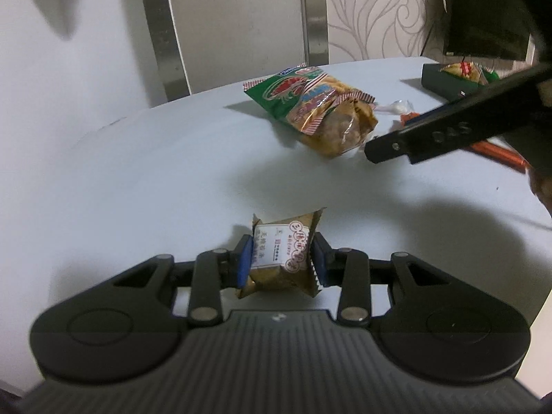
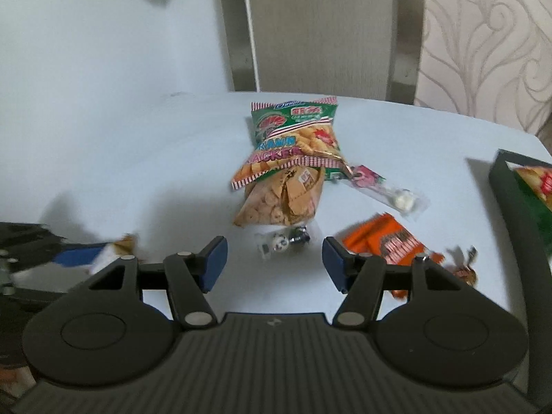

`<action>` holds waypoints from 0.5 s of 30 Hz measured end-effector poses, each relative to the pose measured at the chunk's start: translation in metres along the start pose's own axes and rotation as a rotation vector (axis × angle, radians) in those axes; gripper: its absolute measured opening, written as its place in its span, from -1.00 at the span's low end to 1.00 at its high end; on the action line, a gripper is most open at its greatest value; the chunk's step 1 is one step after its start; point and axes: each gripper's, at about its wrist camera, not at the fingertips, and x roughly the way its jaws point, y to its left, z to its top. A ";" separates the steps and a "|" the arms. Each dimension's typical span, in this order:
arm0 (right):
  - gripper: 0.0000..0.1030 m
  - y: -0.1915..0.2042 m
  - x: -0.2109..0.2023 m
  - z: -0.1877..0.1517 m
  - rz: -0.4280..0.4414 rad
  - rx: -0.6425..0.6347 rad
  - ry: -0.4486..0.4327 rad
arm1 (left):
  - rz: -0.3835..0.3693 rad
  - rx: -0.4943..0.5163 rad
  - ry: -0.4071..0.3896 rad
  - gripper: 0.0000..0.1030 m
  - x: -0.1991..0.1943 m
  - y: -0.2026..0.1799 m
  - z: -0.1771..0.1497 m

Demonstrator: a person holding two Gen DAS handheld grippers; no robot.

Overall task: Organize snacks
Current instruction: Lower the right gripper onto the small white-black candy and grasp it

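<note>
My left gripper [image 1: 281, 258] is shut on a small brown-and-white wrapped cake [image 1: 281, 255], held just above the pale table [image 1: 138, 189]. My right gripper [image 2: 275, 264] is open and empty, low over the table, with a small clear packet with panda candies [image 2: 281, 243] just ahead between its pads. A green prawn cracker bag [image 2: 293, 138] leans on a clear bag of brown biscuits [image 2: 276, 203] behind it. The right gripper's finger [image 1: 448, 131] shows in the left wrist view beside the biscuit bag [image 1: 341, 127].
A dark tray [image 2: 517, 214] at the right edge holds another green snack bag [image 2: 538, 186]. An orange wrapper [image 2: 390, 241], a clear lollipop packet [image 2: 386, 189] and a small brown candy [image 2: 465, 272] lie near it. A chair back [image 2: 321, 27] stands behind the table.
</note>
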 end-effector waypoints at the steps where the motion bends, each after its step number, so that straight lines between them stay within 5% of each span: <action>1: 0.29 -0.001 0.006 0.001 -0.004 -0.010 0.005 | -0.001 0.005 -0.001 -0.23 0.000 0.000 0.000; 10: 0.26 -0.012 0.038 0.005 -0.031 -0.082 0.070 | 0.001 -0.005 -0.014 -0.17 0.002 0.000 -0.002; 15: 0.04 -0.008 0.038 0.005 -0.016 -0.123 0.068 | 0.006 -0.012 -0.013 -0.15 0.002 0.000 -0.002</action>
